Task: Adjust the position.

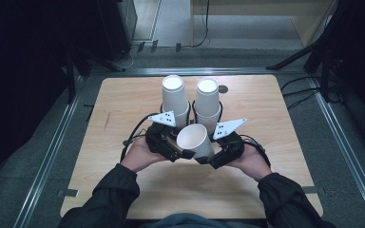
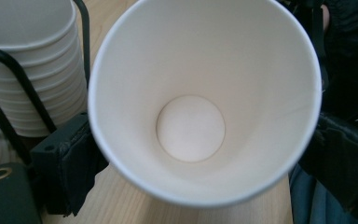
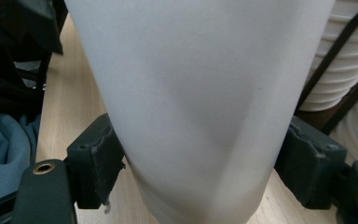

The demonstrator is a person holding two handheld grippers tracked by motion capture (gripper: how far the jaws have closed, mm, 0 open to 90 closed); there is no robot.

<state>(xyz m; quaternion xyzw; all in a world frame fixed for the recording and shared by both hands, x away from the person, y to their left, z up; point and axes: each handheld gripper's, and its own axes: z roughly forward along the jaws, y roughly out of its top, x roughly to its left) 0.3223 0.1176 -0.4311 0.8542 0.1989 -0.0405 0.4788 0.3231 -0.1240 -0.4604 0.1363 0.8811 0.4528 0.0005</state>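
Observation:
A single white paper cup (image 1: 193,138) is held tilted above the wooden table (image 1: 123,109), its mouth turned up and to the left. My left gripper (image 1: 183,153) looks straight into the cup's mouth (image 2: 191,128), and its pads (image 2: 70,163) sit against the outer wall on either side, just below the rim. My right gripper (image 1: 206,159) is shut on the lower body of the cup (image 3: 200,93), whose wall is slightly dented between the pads (image 3: 98,158). Both hands meet at the table's middle.
Two stacks of upturned white cups (image 1: 175,95) (image 1: 207,97) stand in black wire holders (image 2: 21,81) just behind the grippers. The left stack (image 2: 28,70) and the right stack (image 3: 349,60) are very close to the jaws. Bare wood lies left, right and in front.

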